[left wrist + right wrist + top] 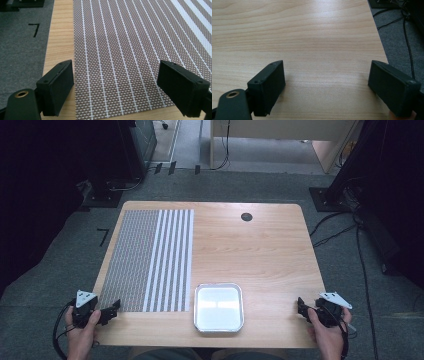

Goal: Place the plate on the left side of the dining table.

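Left gripper (111,310) rests at the table's (260,255) near-left corner, its 2 jaws wide apart and empty over the woven placemat (130,55); metal tray (219,307) sits centre-front; right gripper (301,307), equally agape, holds nothing.

We hold the left claw (111,310) in our left hand (82,326) at the near left corner of the counter (260,250), its jaws set wide apart with nothing between them. The right claw (301,308) sits in our right hand (327,330) at the near right edge, jaws likewise spread wide and empty. Both forearms enter from the bottom edge. Each claw carries a grey three-cornered plate on top and points forward over the counter.
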A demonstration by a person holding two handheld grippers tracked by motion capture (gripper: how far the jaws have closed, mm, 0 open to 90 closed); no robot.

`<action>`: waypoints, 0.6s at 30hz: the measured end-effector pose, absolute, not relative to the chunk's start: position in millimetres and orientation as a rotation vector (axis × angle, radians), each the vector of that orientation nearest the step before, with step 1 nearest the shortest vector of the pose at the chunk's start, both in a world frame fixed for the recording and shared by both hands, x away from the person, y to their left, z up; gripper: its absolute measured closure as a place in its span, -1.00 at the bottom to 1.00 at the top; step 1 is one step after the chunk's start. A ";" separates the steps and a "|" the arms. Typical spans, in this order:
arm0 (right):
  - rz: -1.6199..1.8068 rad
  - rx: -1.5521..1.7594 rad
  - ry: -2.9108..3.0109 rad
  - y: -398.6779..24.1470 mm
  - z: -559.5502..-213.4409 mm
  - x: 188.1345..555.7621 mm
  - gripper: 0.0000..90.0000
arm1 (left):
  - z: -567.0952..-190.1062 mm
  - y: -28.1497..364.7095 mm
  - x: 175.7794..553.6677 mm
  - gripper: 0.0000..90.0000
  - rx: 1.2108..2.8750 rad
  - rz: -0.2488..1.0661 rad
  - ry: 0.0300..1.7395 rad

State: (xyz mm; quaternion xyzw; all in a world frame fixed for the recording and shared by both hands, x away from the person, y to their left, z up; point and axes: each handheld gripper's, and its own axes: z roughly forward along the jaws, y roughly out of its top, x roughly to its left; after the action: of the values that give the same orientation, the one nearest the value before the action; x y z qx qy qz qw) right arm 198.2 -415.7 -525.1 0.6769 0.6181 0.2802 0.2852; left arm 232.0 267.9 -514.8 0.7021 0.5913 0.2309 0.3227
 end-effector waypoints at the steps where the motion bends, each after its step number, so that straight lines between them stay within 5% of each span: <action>1: 0.749 1.811 1.652 -415.6 -525.1 198.2 -0.69 | -514.7 268.2 232.0 -0.70 1.836 0.602 1.555; 18: 0.806 1.767 1.634 -390.2 -516.3 193.7 -0.68 | -505.7 267.0 226.8 -0.69 1.750 0.608 1.583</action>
State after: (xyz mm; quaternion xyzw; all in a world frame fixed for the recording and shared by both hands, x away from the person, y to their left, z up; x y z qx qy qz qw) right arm 193.7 -390.2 -516.3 0.6649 0.6146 0.3030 0.2972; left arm 226.8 267.0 -505.7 0.6740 0.6096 0.2343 0.3452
